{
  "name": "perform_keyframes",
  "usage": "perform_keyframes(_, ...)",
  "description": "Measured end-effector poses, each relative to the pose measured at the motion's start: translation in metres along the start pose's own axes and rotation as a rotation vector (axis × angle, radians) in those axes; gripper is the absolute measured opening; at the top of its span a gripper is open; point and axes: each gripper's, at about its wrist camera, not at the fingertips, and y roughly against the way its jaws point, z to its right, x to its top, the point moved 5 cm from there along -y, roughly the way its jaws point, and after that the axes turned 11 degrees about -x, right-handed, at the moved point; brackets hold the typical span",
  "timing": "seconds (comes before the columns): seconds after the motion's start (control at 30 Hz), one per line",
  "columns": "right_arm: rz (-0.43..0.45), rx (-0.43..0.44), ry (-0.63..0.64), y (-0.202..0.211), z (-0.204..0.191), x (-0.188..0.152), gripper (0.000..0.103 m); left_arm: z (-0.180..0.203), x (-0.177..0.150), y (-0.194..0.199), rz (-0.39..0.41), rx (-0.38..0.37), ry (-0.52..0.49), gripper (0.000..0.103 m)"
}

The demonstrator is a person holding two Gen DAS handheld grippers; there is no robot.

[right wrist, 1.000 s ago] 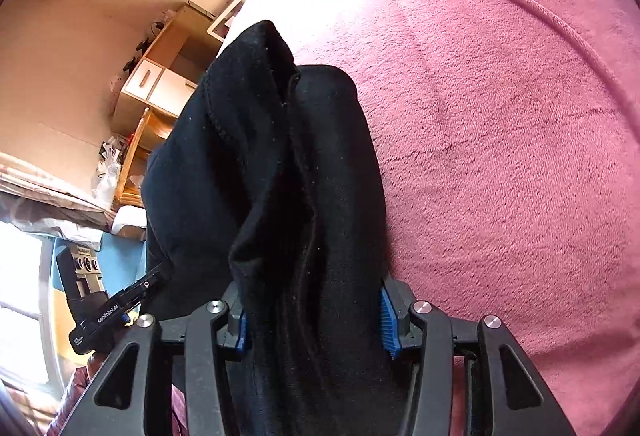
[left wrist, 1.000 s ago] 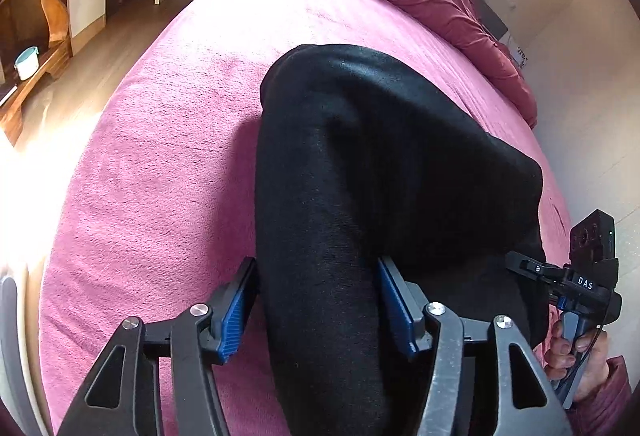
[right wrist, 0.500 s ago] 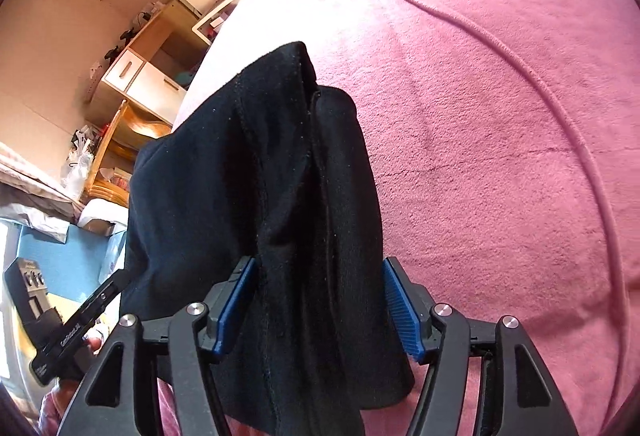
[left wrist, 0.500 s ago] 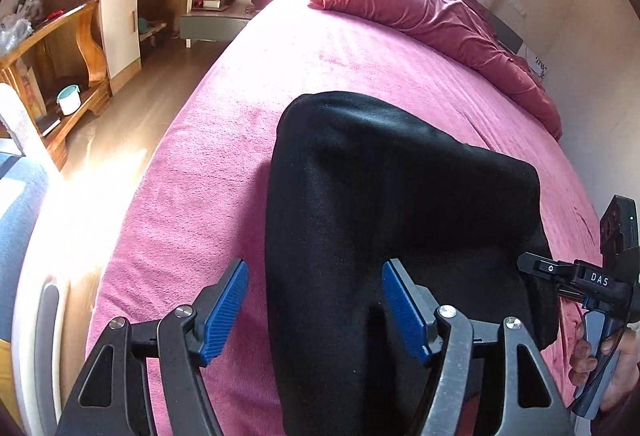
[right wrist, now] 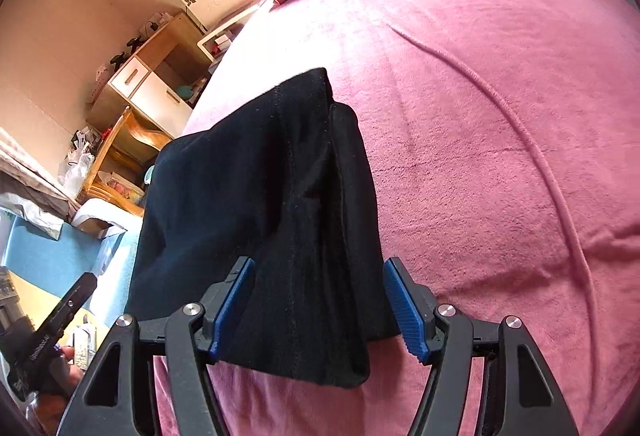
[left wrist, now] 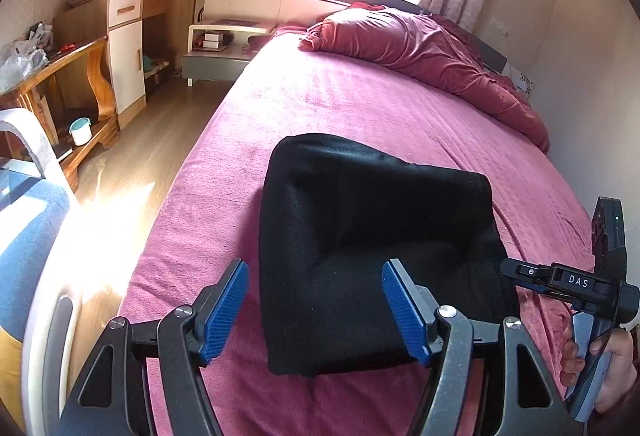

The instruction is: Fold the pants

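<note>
Black pants [left wrist: 360, 236] lie folded into a compact bundle on the pink bed cover [left wrist: 340, 103]; they also show in the right wrist view [right wrist: 272, 203]. My left gripper [left wrist: 316, 310] is open, raised over the bundle's near left edge, its blue pads clear of the cloth. My right gripper [right wrist: 318, 306] is open over the bundle's near right end, the cloth lying between its pads but not pinched. The right gripper also shows in the left wrist view [left wrist: 560, 280], at the bundle's right side.
A crumpled red duvet [left wrist: 432, 51] lies at the head of the bed. A bedside table [left wrist: 224, 47], wooden cabinet [left wrist: 124, 47] and wooden shelf [left wrist: 60, 83] stand left of the bed on the wood floor. A blue chair [left wrist: 28, 228] is near left.
Both grippers opened and let go of the pants, then drew back and up. The pants now rest on the bed as a folded bundle.
</note>
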Motion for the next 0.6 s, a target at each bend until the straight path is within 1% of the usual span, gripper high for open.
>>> perform_keyframes(0.07,0.031,-0.029,0.019,0.011,0.0,-0.006,0.068,0.003,-0.002,0.009,0.016,0.009,-0.012,0.071)
perform_keyframes(0.13,0.067,-0.055,0.046,0.022,-0.008,-0.011,0.07,0.006,-0.004,0.016,0.031,0.015,-0.019,0.071)
perform_keyframes(0.27,0.13,-0.102,0.094,0.041,-0.026,-0.025,0.072,0.014,-0.013,0.036,0.064,0.044,-0.04,0.071)
perform_keyframes(0.6,0.221,-0.231,0.146,0.07,-0.053,-0.073,0.076,0.023,-0.044,0.073,0.115,0.1,-0.041,0.071)
